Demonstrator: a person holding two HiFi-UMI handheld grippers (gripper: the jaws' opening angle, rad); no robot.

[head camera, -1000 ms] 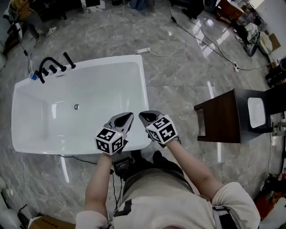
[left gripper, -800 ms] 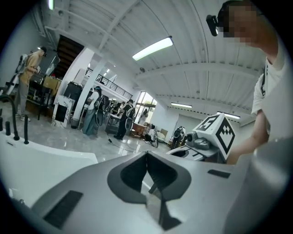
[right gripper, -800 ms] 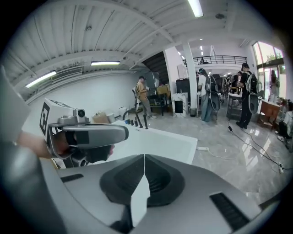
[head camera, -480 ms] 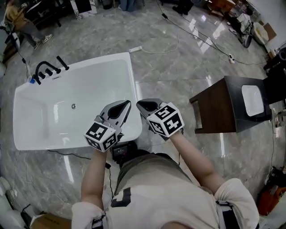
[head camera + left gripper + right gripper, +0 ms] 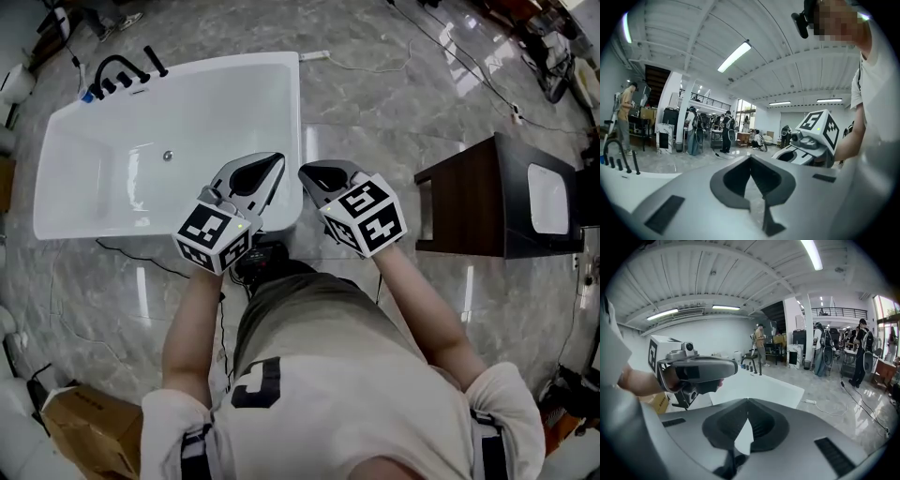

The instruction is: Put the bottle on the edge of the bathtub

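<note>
- The left gripper [image 5: 750, 158] has its fingers clenched tip to tip, with only floor showing through the gap behind them. It holds nothing.
- The right gripper [image 5: 747, 400] is the same: fingers pressed together and empty.
- The two grippers hang side by side at waist height, near each other but not touching. Their tips point over the tub's [image 5: 291, 112] near corner.
- The bottle does not show in any view, so it lies neither between nor beside either pair of fingers, and I cannot place it relative to them.
- The tub stands on the floor [image 5: 375, 112] just ahead and to the left. Its basin is bare, and the tap [image 5: 122, 70] is on the far rim.
- A dark table [image 5: 469, 202] stands well apart to the right. The white patch [image 5: 548, 199] on its top is too small to make out; it may be an inset rather than anything loose.
- The step in hand looks like finding and fetching the bottle, since nothing has been grasped yet.
- To do it well, I would spread one pair of fingers fully before closing in.
- I would then take the bottle round the middle of its body, not the cap, and carry it upright.
- For the placing, the flat top of the rim looks narrow and slopes inward.
- The base should sit wholly on the flat before the fingers let go, or the bottle is likely to slide into the basin.
</note>
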